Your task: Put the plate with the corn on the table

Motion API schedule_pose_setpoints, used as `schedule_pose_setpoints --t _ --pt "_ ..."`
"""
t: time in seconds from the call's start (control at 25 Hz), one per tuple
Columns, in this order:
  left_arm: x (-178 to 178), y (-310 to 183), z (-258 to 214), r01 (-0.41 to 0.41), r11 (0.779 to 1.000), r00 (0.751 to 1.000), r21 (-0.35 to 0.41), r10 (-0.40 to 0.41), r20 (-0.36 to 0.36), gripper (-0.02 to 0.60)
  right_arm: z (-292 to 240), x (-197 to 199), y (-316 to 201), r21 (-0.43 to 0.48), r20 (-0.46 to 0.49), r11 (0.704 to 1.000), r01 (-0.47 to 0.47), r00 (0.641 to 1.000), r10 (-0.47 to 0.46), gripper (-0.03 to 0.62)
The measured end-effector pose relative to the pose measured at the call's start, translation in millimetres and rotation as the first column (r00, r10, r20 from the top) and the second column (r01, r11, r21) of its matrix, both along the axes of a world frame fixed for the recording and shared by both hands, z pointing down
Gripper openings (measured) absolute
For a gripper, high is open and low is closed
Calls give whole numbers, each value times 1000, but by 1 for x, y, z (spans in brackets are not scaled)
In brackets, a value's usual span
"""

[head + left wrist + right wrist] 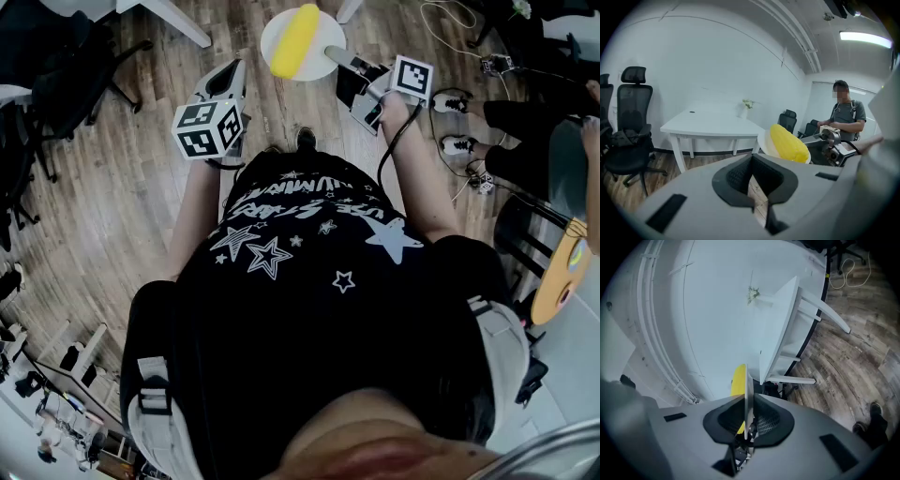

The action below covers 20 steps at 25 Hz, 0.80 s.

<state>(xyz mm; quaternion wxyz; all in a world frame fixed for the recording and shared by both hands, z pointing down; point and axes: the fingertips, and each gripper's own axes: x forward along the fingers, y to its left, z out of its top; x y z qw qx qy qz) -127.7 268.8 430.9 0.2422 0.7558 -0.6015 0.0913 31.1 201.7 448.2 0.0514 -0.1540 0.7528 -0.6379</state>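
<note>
Right tongs (336, 56) clamp the plate (330, 33) bearing corn (294, 40); bench (712, 124) lies farther ahead; left tongs (753, 174) slightly parted, empty.

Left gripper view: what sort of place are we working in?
Probably an office or meeting room: a white table stands against a bare wall, with black swivel chairs beside it and a ceiling strip light overhead.

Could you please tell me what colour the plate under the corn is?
The plate is white, clearest in the head view.
</note>
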Motion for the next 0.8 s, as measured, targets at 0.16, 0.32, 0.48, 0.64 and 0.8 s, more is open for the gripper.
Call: schedule_pose_setpoints --t 0.16,0.32,0.48,0.64,0.8 --pt "2 5 2 -6 1000 1000 -1 6 2 5 2 3 6 3 3 1000 -4 1000 4 35" --pt "6 7 0 1 1000 1000 4 -1 2 5 2 11 10 -6 9 1000 -10 1000 10 35" --pt "8 10 1 11 1000 1000 1 -11 -3 5 2 16 12 -7 10 1000 -16 1000 16 37" --pt "16 11 1 10 1000 1000 -3 -10 1 5 0 25 10 -9 17 1000 -24 1000 24 37" --pt "19 7 2 8 1000 1000 -7 -8 6 5 0 30 3 -8 23 999 -33 999 34 35"
